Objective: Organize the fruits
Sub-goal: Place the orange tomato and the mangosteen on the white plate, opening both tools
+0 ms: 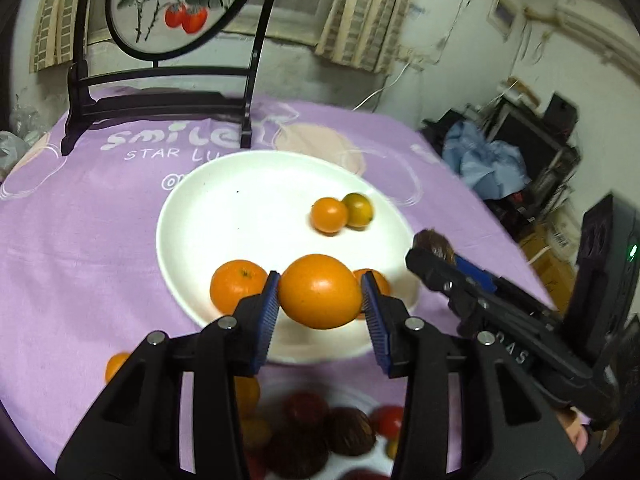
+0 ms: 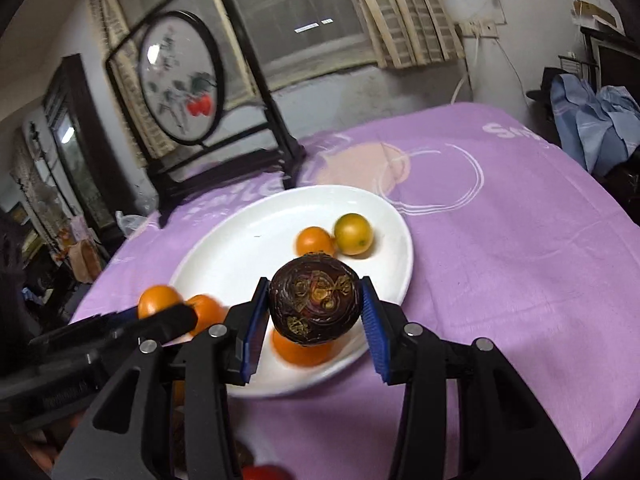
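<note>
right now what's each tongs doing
left tongs: shut on an orange
right tongs: shut on a dark fruit

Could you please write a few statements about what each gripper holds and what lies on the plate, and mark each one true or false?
1. The left gripper holds a round orange citrus fruit. True.
2. The right gripper holds a red tomato. False: it holds a dark brown wrinkled round fruit.
3. The white round plate is bare. False: small orange fruits lie on it.
4. The plate rests on a purple printed cloth. True.
5. A black-framed round painted screen stands behind the plate. True.
</note>
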Demonstrator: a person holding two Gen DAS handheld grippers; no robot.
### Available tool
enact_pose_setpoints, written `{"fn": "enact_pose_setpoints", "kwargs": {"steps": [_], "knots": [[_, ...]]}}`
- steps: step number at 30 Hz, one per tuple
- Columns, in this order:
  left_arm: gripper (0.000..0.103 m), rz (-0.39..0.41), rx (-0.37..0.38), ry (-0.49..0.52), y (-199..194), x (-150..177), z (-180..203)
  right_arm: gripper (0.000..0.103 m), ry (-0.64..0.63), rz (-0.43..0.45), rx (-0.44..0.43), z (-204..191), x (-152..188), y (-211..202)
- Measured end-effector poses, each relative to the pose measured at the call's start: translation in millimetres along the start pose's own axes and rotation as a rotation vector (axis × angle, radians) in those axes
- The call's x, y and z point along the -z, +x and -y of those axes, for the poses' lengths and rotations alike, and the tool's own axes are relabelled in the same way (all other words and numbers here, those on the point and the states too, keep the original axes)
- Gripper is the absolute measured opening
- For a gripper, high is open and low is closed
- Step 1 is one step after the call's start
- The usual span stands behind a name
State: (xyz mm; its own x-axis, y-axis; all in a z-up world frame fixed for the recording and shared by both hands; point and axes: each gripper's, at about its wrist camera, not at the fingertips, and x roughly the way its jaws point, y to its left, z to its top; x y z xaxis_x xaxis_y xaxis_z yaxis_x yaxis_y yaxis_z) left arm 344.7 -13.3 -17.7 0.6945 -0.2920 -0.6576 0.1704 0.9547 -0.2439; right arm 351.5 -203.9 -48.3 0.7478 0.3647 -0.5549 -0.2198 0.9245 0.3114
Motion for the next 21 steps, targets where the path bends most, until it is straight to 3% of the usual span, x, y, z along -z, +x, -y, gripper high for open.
{"fn": "enact_pose_setpoints", "kwargs": {"steps": [8,11,13,16,21], "knots": [[0.044,-0.079,-0.06,0.01,27,4,-5,0.048,0.032,-0.067,-0.003,12,-6,25],[0.078,-0.045,-0.06,0.003,10,2,-6,0.053,0.038,-0.064,-0.024,9,-8,9],[0.082,-0.002,-0.05,0.01,-11,0,-8,0.054,0.023,-0.038,-0.039,3,-8,-8],[0.096,0.074,-0.075,0.007,-49,2,-18,0.057,-0.042,-0.036,-0.103,-13,-3,-34],[0.099,0.128,-0.198,-0.051,-82,20,-55,0.059,-0.184,-0.173,-0.235,-46,25,-60]]}}
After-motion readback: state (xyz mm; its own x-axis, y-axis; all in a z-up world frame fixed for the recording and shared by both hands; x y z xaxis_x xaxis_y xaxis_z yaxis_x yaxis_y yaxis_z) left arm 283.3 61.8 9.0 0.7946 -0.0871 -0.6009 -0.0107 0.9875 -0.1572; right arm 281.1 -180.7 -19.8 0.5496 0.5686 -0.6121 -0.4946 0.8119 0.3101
